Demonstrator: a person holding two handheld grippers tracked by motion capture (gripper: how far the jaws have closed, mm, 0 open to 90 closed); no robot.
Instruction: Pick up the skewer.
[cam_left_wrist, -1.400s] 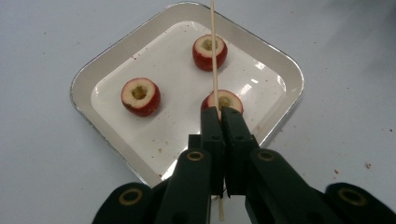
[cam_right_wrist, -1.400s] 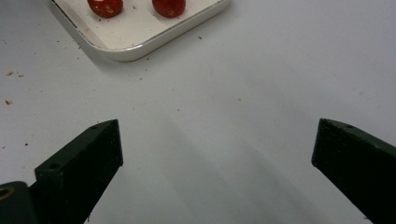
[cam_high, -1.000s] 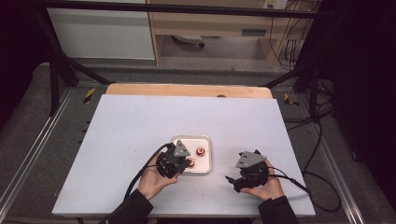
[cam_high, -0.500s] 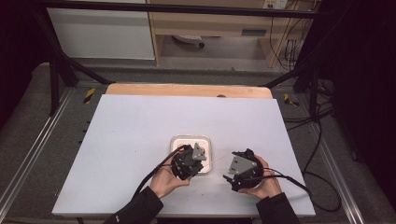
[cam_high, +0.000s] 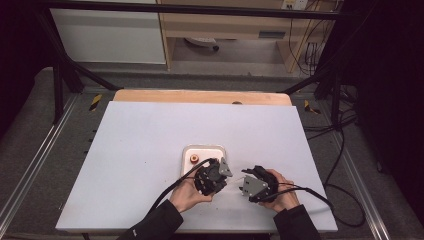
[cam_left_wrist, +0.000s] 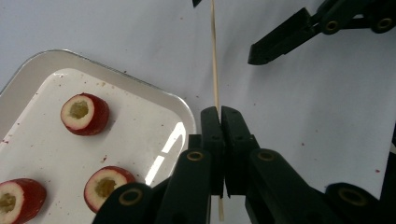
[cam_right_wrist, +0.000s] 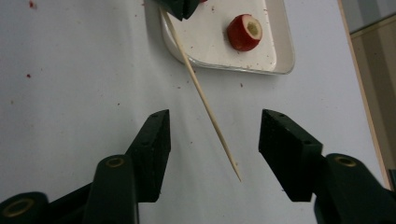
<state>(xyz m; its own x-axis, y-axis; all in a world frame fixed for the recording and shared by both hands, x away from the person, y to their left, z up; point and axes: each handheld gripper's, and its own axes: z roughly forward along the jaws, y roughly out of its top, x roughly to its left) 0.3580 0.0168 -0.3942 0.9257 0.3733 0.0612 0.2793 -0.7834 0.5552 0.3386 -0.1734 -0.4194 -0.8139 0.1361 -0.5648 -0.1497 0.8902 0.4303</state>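
Skewer clamped between the left gripper fingers, which are pressed fully together on it; shaft sticks out toward 12 o'clock in the left gripper view, short tail below the fingers. In the right gripper view the skewer runs from 11 o'clock down to its tip near centre, tip sitting in the gap between the right gripper fingers, not touching either one. Those fingers are about half open and have just been closing. High view: left gripper and right gripper near each other at 6 o'clock on the table, both hands low, pointing inward. Tray at 9 o'clock of the left fingers holds red fruit pieces.
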